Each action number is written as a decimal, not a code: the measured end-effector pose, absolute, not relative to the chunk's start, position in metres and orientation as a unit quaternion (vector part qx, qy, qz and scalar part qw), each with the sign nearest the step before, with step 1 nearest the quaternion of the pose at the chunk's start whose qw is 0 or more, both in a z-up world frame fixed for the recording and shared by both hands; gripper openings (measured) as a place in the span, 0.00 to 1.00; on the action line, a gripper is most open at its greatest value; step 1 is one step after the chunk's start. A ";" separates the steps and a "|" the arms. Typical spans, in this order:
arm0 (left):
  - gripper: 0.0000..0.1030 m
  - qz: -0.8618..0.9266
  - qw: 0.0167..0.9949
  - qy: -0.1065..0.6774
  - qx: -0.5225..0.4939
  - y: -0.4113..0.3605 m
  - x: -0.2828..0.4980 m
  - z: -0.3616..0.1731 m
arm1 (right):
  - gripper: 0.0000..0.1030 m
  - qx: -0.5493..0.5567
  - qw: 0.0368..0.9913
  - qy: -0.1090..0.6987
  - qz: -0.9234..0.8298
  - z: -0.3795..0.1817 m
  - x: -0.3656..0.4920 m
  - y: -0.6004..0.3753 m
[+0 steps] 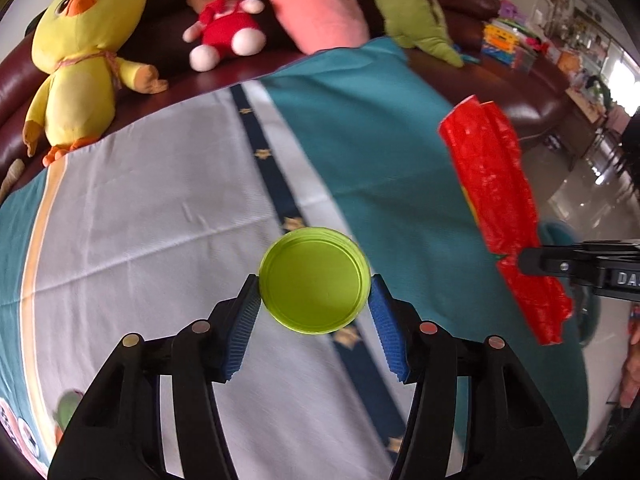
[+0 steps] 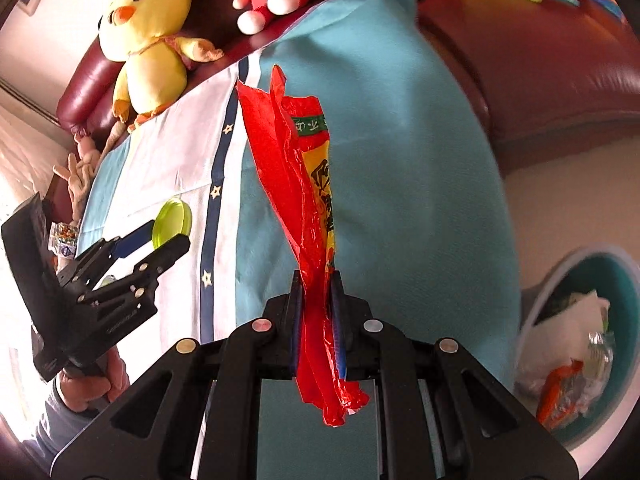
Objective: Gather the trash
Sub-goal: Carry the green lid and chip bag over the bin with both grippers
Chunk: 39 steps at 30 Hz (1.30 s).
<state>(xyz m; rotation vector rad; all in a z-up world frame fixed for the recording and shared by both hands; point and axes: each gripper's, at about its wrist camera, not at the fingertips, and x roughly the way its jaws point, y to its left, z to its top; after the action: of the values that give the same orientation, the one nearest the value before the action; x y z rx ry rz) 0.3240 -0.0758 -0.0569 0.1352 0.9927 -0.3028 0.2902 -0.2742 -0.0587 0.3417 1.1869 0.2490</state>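
My left gripper (image 1: pixel 314 292) is shut on a lime-green round lid (image 1: pixel 314 280) and holds it above the cloth-covered sofa seat; the lid (image 2: pixel 173 222) and left gripper (image 2: pixel 162 236) also show at the left of the right wrist view. My right gripper (image 2: pixel 316 284) is shut on a red and yellow plastic wrapper (image 2: pixel 298 184) that sticks up from between the fingers. The wrapper (image 1: pixel 500 200) and the right gripper (image 1: pixel 528 260) show at the right of the left wrist view. A teal bin (image 2: pixel 624 280) with white paper and wrappers inside stands on the floor at the lower right.
A teal and white cloth (image 1: pixel 360 140) covers a dark red leather sofa (image 2: pixel 560 60). A yellow chick plush (image 1: pixel 84 48), a red bear plush (image 1: pixel 224 20), a pink plush (image 1: pixel 316 4) and a green plush (image 1: pixel 412 12) sit along the sofa back. Shelves stand at the far right (image 1: pixel 580 32).
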 end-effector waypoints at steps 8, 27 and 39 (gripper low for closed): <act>0.55 -0.183 0.858 0.475 0.062 -0.116 0.284 -0.046 | 0.12 0.188 0.810 0.547 0.096 -0.054 0.244 -0.315; 0.55 -0.284 0.827 0.467 0.130 -0.242 0.224 -0.035 | 0.14 0.230 0.838 0.494 0.018 -0.030 0.155 -0.453; 0.55 -0.356 0.783 0.486 0.158 -0.348 0.213 -0.061 | 0.15 0.260 0.833 0.487 -0.035 -0.042 0.127 -0.538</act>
<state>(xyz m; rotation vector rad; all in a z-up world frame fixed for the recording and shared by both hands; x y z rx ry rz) 0.2128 -0.3476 -0.0607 0.3402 1.0485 -0.7692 0.1270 -0.5383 -0.0424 0.5508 1.0321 -0.0742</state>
